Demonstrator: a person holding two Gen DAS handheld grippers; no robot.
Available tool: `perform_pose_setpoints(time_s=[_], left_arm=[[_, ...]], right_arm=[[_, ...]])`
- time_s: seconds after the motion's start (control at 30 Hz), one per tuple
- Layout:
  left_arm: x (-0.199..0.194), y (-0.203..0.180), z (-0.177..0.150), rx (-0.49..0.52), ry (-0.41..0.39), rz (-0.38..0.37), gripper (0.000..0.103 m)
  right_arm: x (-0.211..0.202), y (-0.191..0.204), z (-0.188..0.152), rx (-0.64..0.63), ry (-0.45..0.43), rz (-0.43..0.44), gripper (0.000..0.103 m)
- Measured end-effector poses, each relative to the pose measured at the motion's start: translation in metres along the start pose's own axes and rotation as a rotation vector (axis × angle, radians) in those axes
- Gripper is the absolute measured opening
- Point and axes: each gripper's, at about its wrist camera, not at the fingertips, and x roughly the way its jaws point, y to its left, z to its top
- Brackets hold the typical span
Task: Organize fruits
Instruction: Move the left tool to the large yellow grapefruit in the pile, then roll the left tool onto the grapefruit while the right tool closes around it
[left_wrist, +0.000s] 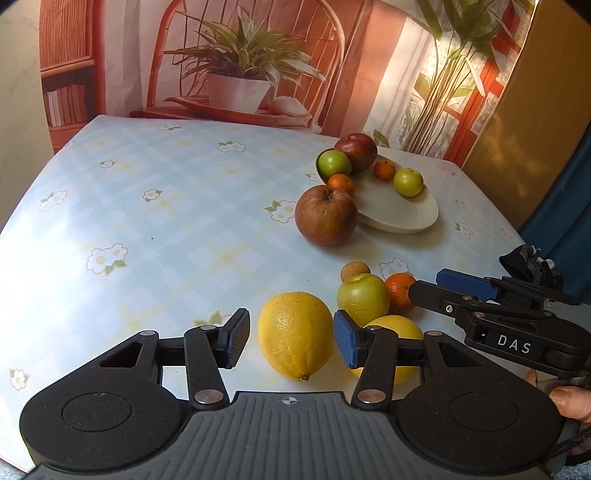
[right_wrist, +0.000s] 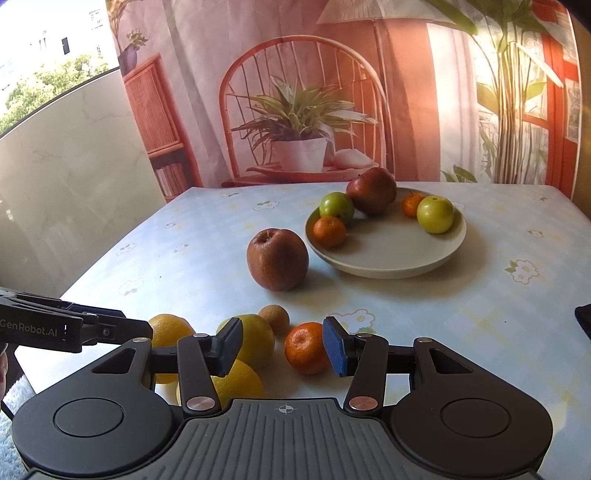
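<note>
step: left gripper (left_wrist: 291, 338) jaws apart, straddling oval yellow lemon (left_wrist: 295, 334); right gripper (right_wrist: 282, 345) jaws apart beside small orange tangerine (right_wrist: 306, 347) | next: clamp lemon, carry to round cream plate (right_wrist: 388, 258)

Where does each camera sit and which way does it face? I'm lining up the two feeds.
Left wrist: on the left tool, facing down-forward at a lemon between its fingers; a thumb and the right tool show.
Right wrist: on the right tool, facing a mandarin; the left tool's fingers enter left.
Shared: the plate and the brown apple.
</note>
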Motion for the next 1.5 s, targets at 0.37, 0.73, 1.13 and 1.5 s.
perform_pose_setpoints(time_s=[0.37,0.73,1.13,1.5], left_arm=[[0.006,0.003,-0.006,-0.034,0.051,-0.027,0.038],[0.016,0.011,0.014,-0.068,-0.003,-0.047,0.037],[0.033,0.014,0.046,-0.002,-0.002,-0.024,0.036],[0.047,0.024,0.055,-0.005,0.007,-0.073,0.036]], right_arm=[[-0.001,-0.003,-0.002,0.001,-0.003,0.012,0.045],[0.005,0.002,0.002,-0.034,-0.002,0.025,0.045],[0.033,0.039,0.023,-0.291,0.098,0.087,0.044],[0.074,0.100,0.023,-0.535,0.252,0.153,0.043]])
